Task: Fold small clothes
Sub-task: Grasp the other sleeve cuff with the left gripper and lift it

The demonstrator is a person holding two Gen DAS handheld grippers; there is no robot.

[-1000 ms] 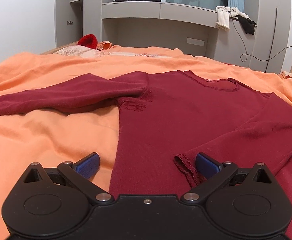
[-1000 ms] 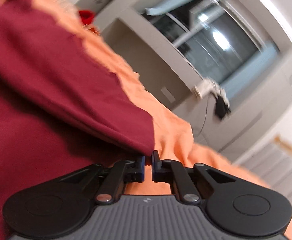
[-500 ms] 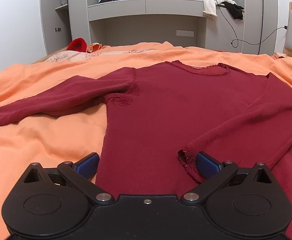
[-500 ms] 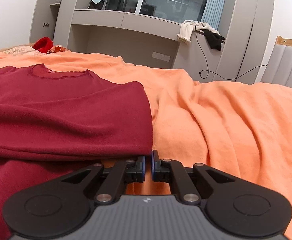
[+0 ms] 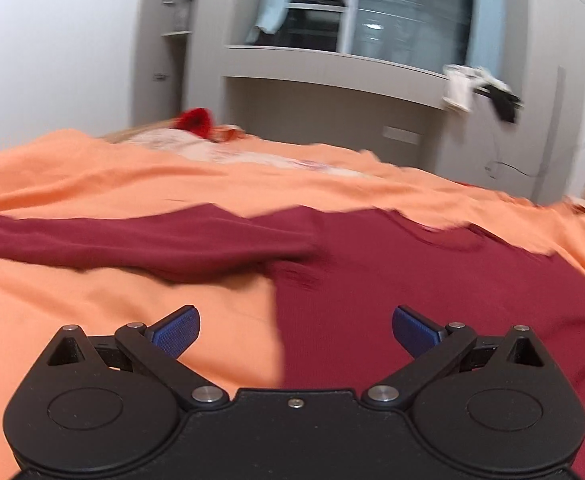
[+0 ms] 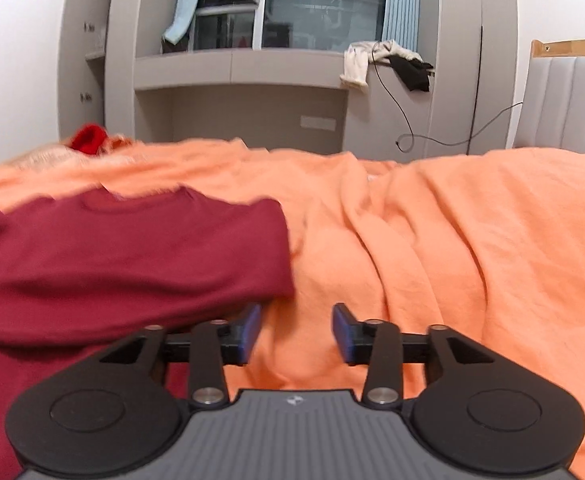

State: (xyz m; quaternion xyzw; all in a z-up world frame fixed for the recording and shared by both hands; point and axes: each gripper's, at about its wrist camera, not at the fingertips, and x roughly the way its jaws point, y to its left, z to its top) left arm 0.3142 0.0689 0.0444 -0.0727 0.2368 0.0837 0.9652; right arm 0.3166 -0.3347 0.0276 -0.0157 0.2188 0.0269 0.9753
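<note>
A dark red long-sleeved top (image 5: 412, 280) lies flat on the orange bedspread (image 5: 92, 300). Its left sleeve (image 5: 132, 240) stretches out to the left. In the right wrist view its right sleeve (image 6: 132, 264) lies folded across the body. My left gripper (image 5: 295, 334) hangs open above the top's left edge, nothing between its fingers. My right gripper (image 6: 296, 332) is opening just right of the folded sleeve's edge. Only orange bedspread (image 6: 452, 260) shows between its blue pads, and the left pad sits close beside the sleeve.
A red cloth item (image 5: 196, 120) and pale fabric (image 5: 196, 146) lie at the bed's far side. Grey wall cabinets (image 6: 252, 92) stand behind, with white and black clothes (image 6: 384, 60) hanging from them. A padded headboard (image 6: 568, 104) is at the far right.
My right gripper has opened and let go of the top's edge, which now lies on the bed. My left gripper has lifted and swung left, so the sleeve cuff near its right finger is gone from view.
</note>
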